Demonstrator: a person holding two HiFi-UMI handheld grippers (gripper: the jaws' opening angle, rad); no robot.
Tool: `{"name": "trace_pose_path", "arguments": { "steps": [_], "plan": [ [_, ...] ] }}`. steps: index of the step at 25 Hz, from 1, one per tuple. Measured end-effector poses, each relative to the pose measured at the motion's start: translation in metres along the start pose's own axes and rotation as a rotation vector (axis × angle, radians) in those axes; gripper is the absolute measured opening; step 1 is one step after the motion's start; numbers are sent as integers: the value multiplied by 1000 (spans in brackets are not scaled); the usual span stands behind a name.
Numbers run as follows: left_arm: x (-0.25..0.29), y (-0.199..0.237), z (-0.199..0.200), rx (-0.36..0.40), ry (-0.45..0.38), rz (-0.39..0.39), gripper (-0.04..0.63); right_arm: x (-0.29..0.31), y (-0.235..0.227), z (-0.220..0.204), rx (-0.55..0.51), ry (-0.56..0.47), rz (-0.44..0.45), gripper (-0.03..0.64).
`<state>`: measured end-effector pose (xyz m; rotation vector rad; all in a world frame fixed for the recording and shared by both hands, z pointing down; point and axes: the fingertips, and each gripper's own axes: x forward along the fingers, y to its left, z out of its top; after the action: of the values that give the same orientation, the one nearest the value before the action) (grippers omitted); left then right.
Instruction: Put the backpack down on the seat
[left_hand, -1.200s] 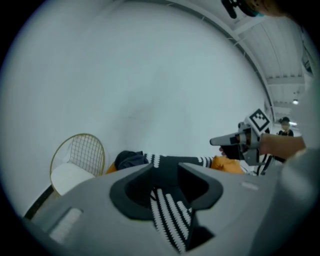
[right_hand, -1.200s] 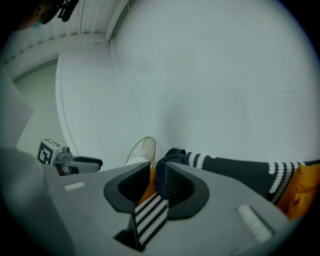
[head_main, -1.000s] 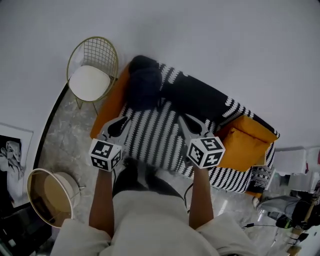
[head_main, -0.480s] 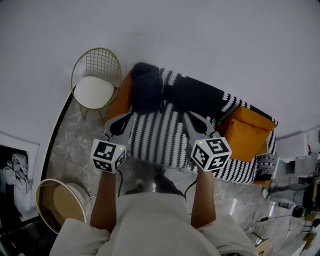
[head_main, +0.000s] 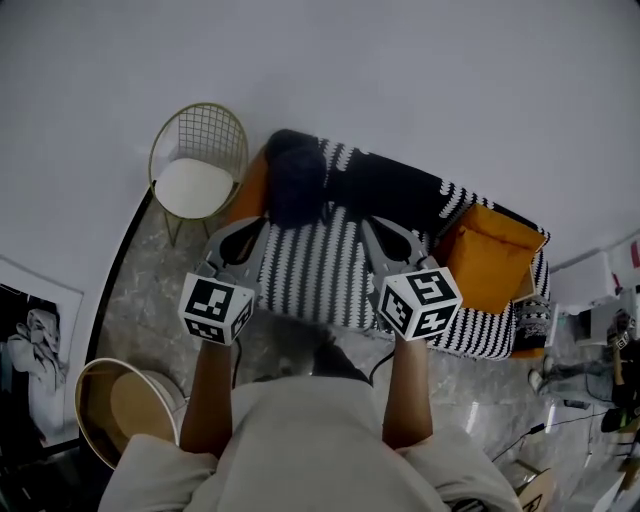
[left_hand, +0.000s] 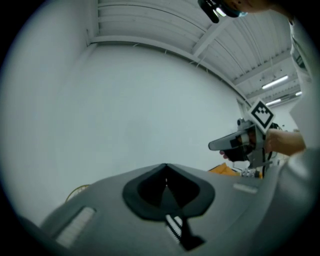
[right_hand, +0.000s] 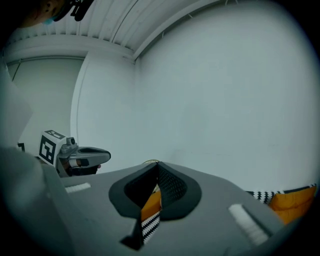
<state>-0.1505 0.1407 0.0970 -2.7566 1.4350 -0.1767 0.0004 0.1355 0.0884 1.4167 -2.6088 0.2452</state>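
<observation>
Navy backpack (head_main: 296, 180) sits on the striped seat (head_main: 320, 275) already. Left gripper (head_main: 247, 228) and right gripper (head_main: 377, 228) are closed and empty; it is best to draw them back without touching it.

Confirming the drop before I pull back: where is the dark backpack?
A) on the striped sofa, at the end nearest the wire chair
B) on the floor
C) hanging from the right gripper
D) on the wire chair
A: the head view shows the backpack lying on the striped sofa, at its end beside the wire chair.
</observation>
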Motion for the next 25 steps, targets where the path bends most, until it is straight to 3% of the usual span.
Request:
{"name": "trace_pose_path", "arguments": {
  "steps": [8, 19, 25],
  "plan": [
    [-35, -14, 33, 125, -41, -28, 4, -24, 31, 5, -70, -35, 5, 8],
    [-43, -35, 41, 101, -79, -121, 3, -44, 44, 16, -93, -80, -7, 8],
    [-45, -31, 41, 76, -80, -105, 3, -46, 47, 14, -86, -81, -6, 8]
  ]
}}
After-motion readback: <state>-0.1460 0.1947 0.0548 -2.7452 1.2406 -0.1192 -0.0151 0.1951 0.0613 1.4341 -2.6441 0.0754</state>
